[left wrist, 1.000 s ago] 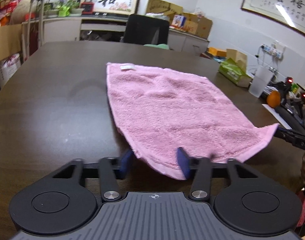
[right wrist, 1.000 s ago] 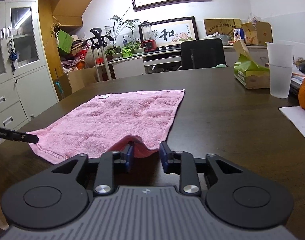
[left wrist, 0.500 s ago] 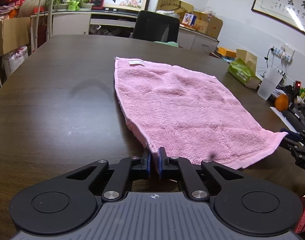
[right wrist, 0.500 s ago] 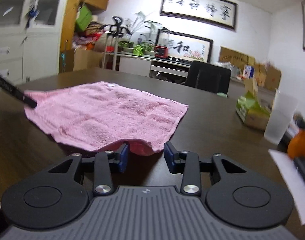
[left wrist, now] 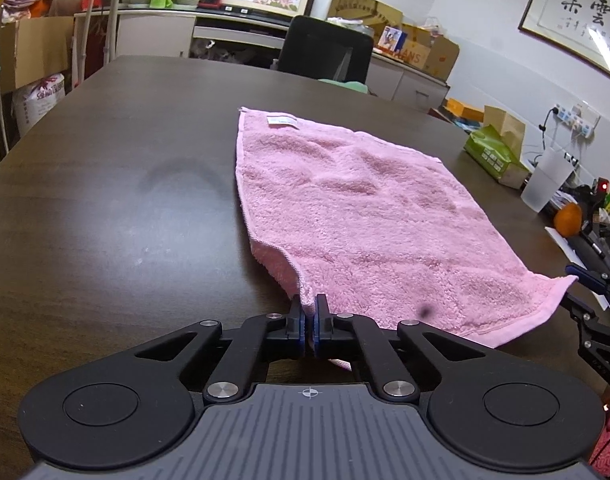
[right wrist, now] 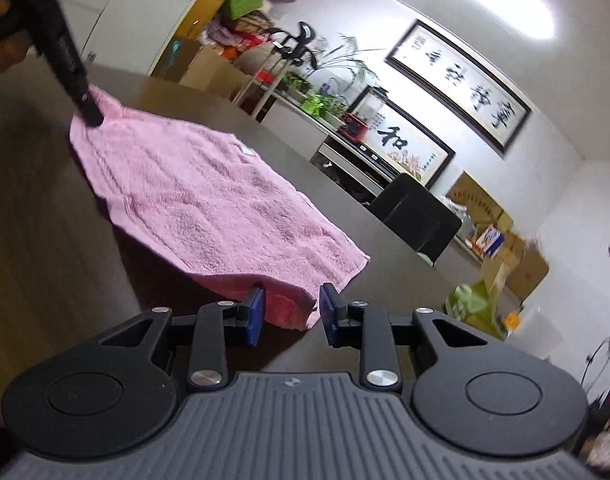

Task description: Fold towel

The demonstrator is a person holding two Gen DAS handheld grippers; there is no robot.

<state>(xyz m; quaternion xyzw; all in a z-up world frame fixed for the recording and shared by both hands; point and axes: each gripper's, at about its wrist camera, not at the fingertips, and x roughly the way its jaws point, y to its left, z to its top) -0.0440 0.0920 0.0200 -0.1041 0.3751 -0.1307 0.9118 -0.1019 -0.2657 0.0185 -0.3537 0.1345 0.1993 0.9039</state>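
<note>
1. Since the earlier frames, the left gripper [left wrist: 309, 322] has gone from wide open around the towel's near corner to clenched on it, and the right wrist view has tilted sharply while the right gripper [right wrist: 291, 314] has kept its fingers spread.
2. A pink towel [left wrist: 357, 216] lies spread across a dark wooden table [left wrist: 105, 200], with a small white label [left wrist: 281, 120] at its far edge.
3. The left gripper's blue-padded fingers are pressed together on the towel's near left corner, which rises slightly off the table into the pinch.
4. In the right wrist view, the same towel [right wrist: 209, 208] slopes across the tilted frame. Its near right corner sits between the right gripper's parted fingers, close to the left pad; whether a pad touches the cloth cannot be told.
5. The left gripper [right wrist: 85, 106] appears there as a dark arm ending at the towel's far-left corner.
6. Toward the right side of the table stand a green tissue box [left wrist: 493, 156], a frosted plastic cup [left wrist: 545, 186] and an orange [left wrist: 567, 220].
7. A black office chair [left wrist: 325, 56] stands at the table's far end.
</note>
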